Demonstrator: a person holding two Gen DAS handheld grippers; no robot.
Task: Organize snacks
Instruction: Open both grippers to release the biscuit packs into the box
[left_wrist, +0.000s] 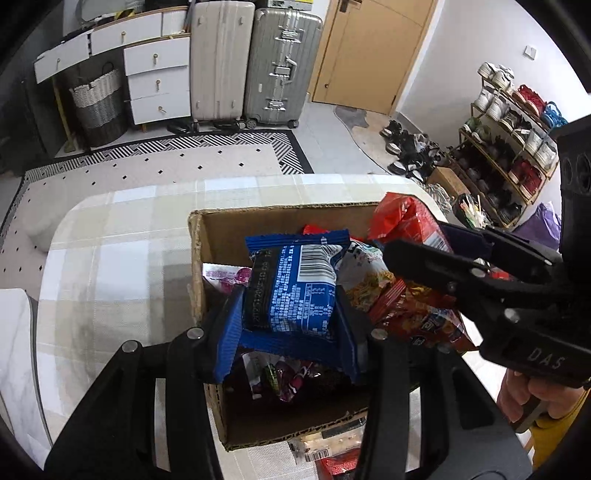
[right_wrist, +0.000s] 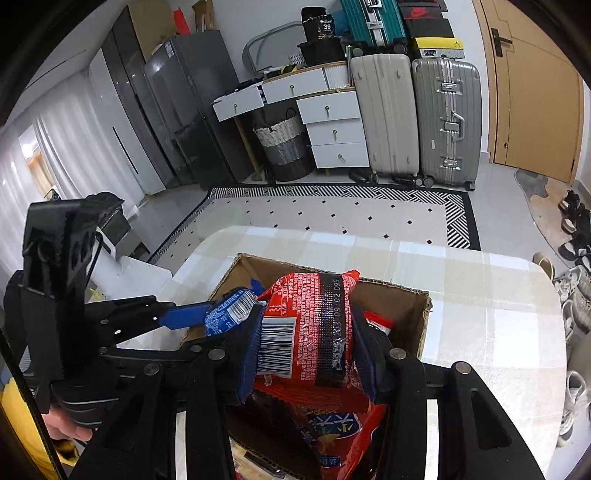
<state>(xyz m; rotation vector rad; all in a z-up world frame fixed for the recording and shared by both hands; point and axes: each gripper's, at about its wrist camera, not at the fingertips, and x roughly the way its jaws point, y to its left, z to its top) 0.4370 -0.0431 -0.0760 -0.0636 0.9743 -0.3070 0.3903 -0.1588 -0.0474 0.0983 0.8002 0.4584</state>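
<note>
- The left hand-held gripper (left_wrist: 291, 306) is closed partway on a blue snack packet (left_wrist: 295, 288), its pads pressing the packet's two sides so it hangs printed back up, just over the open cardboard box (left_wrist: 221, 236)
- The right hand-held gripper (right_wrist: 306, 343) pinches a red snack packet (right_wrist: 314, 325) the same way, barcode side towards the camera, also above the box and just right of the left one
- Both packets are carried by their edges, probably so each can be dropped into the box without crushing the contents
- Under and just beyond the fingers, the box already holds several packets: red and orange ones to the right (left_wrist: 413, 317), purple sweets (left_wrist: 291, 376) directly beneath the left hand-held gripper
- The box sits on a surface (left_wrist: 110, 258) covered with a pale checked cloth, bare to the left of the left hand-held gripper
- Farther off lie a patterned rug (left_wrist: 184, 162), two suitcases (left_wrist: 255, 62), white drawers (left_wrist: 155, 77), a woven basket (left_wrist: 98, 107), a wooden door (left_wrist: 373, 51) and, far right, a shoe rack (left_wrist: 509, 147)
</note>
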